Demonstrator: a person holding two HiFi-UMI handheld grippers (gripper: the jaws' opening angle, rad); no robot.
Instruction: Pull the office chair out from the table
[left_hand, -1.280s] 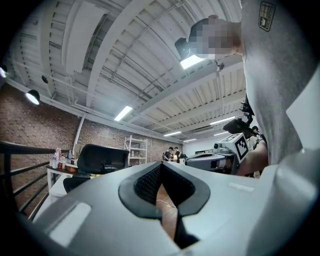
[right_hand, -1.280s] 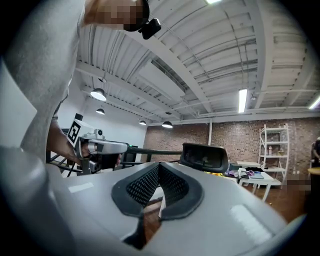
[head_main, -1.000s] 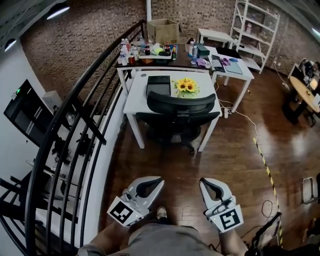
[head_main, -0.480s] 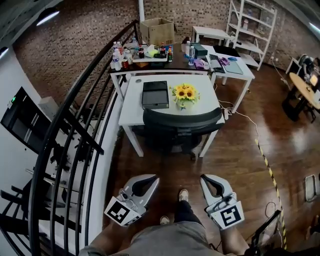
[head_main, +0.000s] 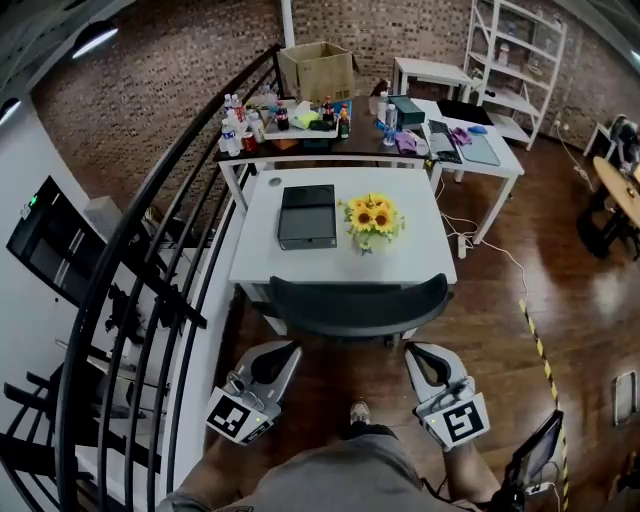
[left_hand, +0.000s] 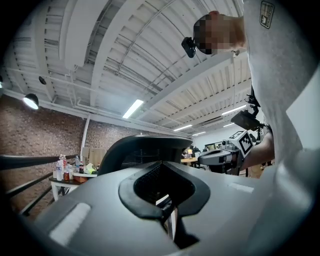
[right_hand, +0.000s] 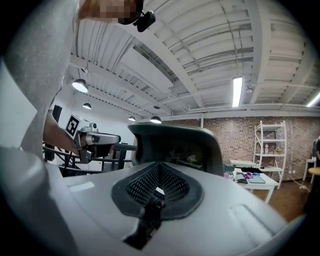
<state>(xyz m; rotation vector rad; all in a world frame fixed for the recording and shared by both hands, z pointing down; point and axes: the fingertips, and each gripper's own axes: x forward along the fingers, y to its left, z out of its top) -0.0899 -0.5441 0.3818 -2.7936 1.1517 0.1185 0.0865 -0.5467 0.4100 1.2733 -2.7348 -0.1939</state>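
Note:
The black office chair (head_main: 355, 305) stands tucked under the white table (head_main: 425, 255), its curved backrest toward me. My left gripper (head_main: 288, 349) is shut and empty, just short of the backrest's left end. My right gripper (head_main: 414, 351) is shut and empty too, just short of its right end. Neither touches the chair. In the left gripper view the shut left gripper (left_hand: 163, 165) points at the backrest (left_hand: 145, 150), which rises close ahead. The right gripper view shows the shut right gripper (right_hand: 160, 164) and the backrest (right_hand: 180, 145) just beyond it.
A black stair railing (head_main: 150, 260) runs along the left. On the table lie a black box (head_main: 307, 215) and a sunflower bouquet (head_main: 372, 218). Behind stand a dark table with bottles (head_main: 240, 125), a cardboard box (head_main: 320, 68) and a white shelf (head_main: 515, 50). Striped tape (head_main: 540, 350) crosses the wooden floor at the right.
I have walked toward the table with both grippers side by side; the chair's backrest, far ahead before, is now right in front of the tips. The chair has not moved.

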